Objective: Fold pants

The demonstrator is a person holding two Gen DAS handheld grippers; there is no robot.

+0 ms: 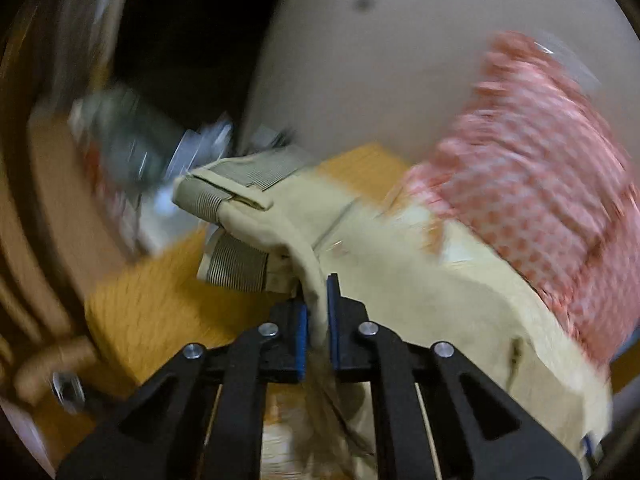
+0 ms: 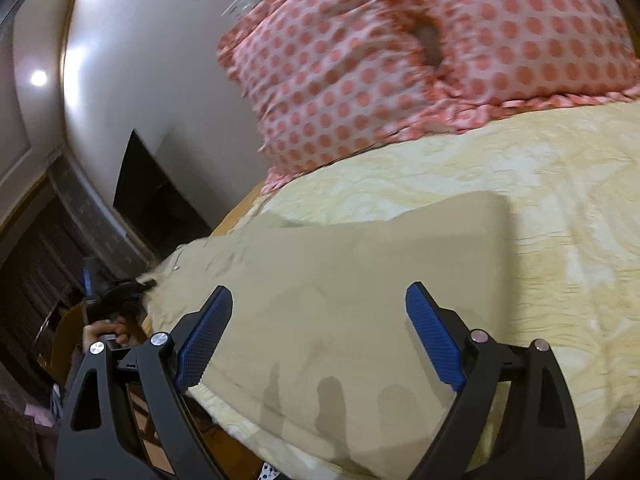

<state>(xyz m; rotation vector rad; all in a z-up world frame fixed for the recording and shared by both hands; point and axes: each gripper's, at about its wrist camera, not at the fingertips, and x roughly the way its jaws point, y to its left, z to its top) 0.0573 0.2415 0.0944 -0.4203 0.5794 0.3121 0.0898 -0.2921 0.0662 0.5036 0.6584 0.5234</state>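
The beige pants [image 1: 400, 280] have a ribbed elastic waistband [image 1: 236, 184] at centre left of the blurred left wrist view. My left gripper [image 1: 318, 312] is shut on a bunched fold of the pants near the waistband and holds it up. In the right wrist view the pants [image 2: 360, 280] lie flat on the yellow bedspread [image 2: 560, 208]. My right gripper [image 2: 320, 320] is open and empty just above the cloth. The left gripper [image 2: 116, 292] shows at the far left, holding the pants' edge.
A pink pillow with red dots [image 2: 420, 60] leans at the head of the bed and also shows in the left wrist view [image 1: 540, 184]. A white wall [image 2: 160, 60] stands behind. Dark furniture [image 2: 156, 200] and clutter [image 1: 132, 152] lie beyond the bed's left edge.
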